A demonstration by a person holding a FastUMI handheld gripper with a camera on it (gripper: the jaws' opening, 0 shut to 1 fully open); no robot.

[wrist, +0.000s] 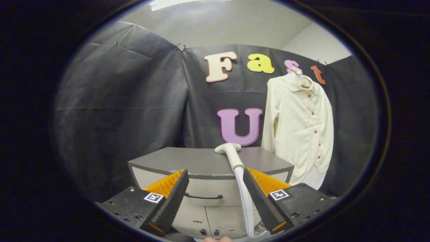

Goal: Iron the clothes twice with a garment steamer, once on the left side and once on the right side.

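- The gripper (215, 188) is wide open and holds nothing; its fingers point toward a grey cabinet (188, 163).
- The garment steamer (231, 153) lies on the cabinet top, just ahead of the fingers, and its braided hose (247, 201) hangs down beside the right finger.
- The cream shirt (299, 127) hangs beyond, to the right of the cabinet.
- I judge the steamer head rigid and rather light, but the hose will drag; the neck below the head seems best for gripping. The shirt is soft and may swing.
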